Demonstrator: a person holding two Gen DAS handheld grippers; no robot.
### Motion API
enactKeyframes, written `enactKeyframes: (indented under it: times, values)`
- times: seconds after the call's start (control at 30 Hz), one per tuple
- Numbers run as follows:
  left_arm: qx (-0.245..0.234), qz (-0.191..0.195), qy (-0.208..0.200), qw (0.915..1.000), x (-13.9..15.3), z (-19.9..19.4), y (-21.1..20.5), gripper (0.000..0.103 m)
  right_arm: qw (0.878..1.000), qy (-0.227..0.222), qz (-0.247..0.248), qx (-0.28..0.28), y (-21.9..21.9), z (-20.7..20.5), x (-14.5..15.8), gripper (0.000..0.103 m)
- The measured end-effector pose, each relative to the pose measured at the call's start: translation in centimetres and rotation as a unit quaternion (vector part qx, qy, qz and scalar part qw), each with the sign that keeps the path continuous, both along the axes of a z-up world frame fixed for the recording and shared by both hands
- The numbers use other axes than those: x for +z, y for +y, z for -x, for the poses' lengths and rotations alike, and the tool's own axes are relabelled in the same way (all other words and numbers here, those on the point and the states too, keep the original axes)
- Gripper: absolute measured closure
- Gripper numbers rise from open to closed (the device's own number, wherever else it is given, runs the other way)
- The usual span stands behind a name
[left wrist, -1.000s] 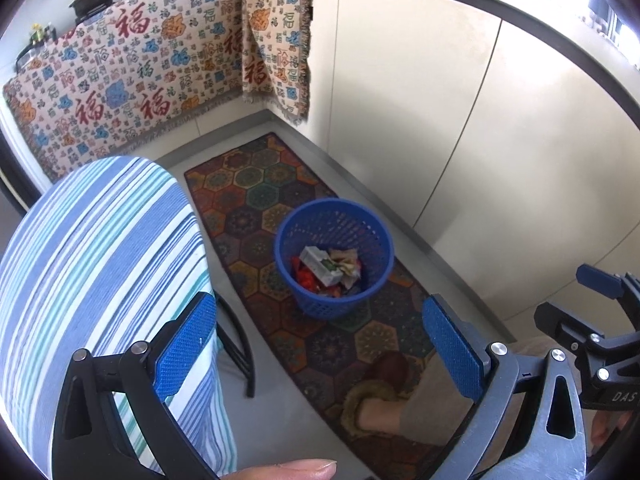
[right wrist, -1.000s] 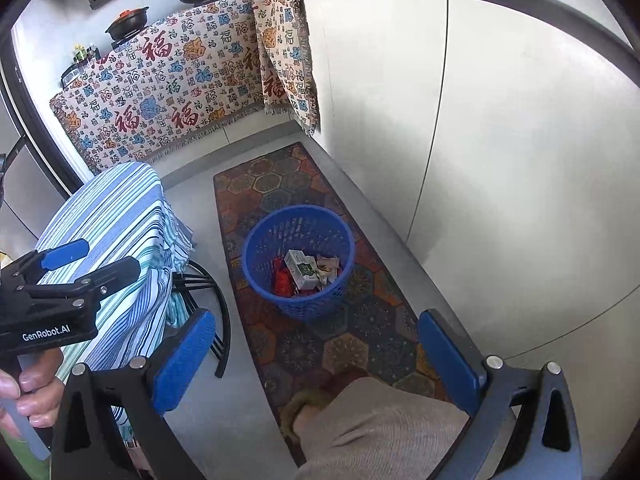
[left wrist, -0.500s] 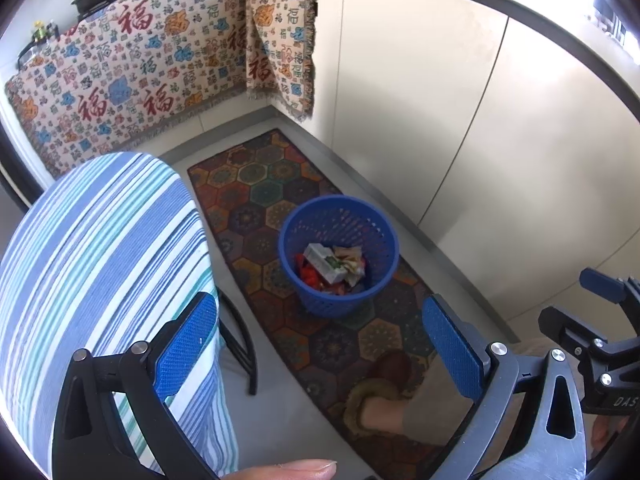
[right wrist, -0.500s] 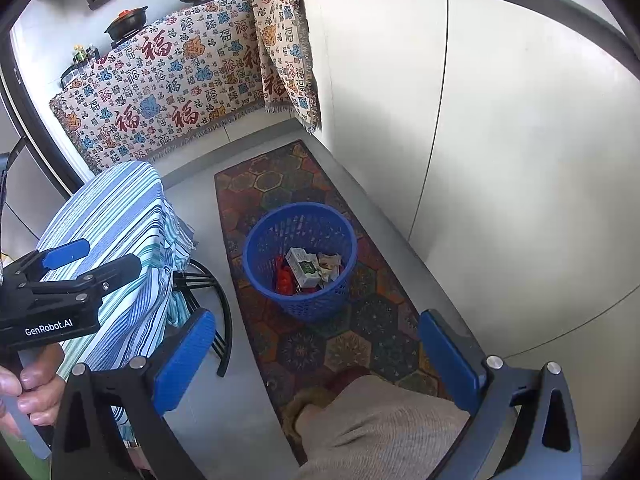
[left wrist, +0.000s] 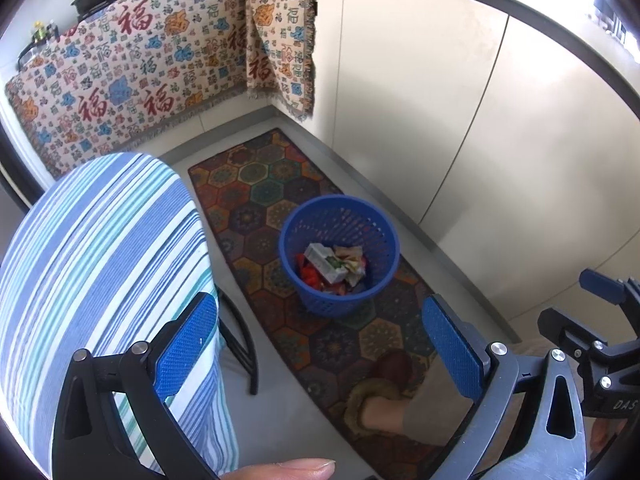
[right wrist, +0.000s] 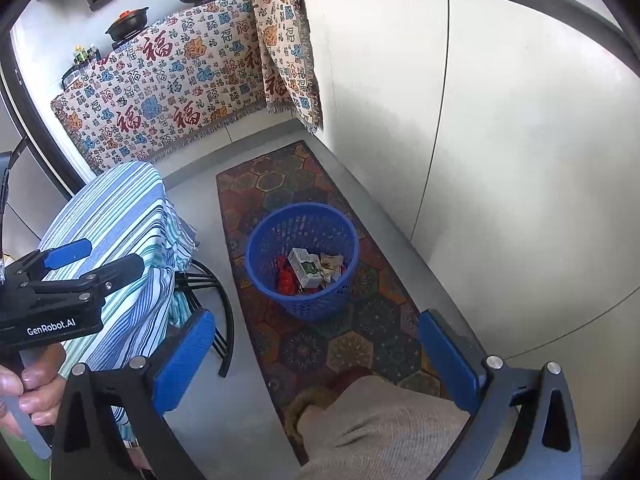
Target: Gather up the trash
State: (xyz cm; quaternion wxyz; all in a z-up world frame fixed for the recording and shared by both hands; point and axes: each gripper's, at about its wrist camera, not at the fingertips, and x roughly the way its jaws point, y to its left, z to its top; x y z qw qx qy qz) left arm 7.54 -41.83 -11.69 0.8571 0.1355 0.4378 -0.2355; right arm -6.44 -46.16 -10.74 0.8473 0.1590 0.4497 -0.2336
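- Looking along the left gripper [left wrist: 320, 350] in the left wrist view, its blue-padded fingers [left wrist: 186, 344] stand spread wide with nothing between them; the blue basket [left wrist: 340, 254] sits on the floor well ahead, framed in the gap between the two pads
- The basket is round perforated plastic, tapering toward its base, and stands on a runner rug [left wrist: 280, 248] patterned with coloured hexagons
- Inside it lies the trash [left wrist: 332, 266]: a pale carton, crumpled wrappers and something red, all loosely piled at the bottom
- A round table under a blue-and-white striped cloth [left wrist: 104, 264] fills the left side; a slippered foot [left wrist: 378, 398] rests on the rug near the right pad
- From the right wrist view, the right gripper [right wrist: 316, 356] is likewise spread and empty, its textured blue pads [right wrist: 450, 360] flanking the basket [right wrist: 302, 262], which stands well beyond them on the rug [right wrist: 320, 340]
- The same carton and wrappers [right wrist: 310, 270] show inside
- The left gripper [right wrist: 66, 276] appears at the left edge, held by a hand [right wrist: 30, 390], above the striped cloth [right wrist: 116, 240]
- A fringed patterned throw [right wrist: 172, 92] drapes the far counter
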Motion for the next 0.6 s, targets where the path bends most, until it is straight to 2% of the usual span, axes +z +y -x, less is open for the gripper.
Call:
enactKeyframes:
  times: [0.6]
  values:
    - [0.003,-0.001,0.001,1.0,0.04,-0.12,-0.53,0.001,1.0,-0.001,0.0,0.001,-0.1,0.09,0.01,0.0]
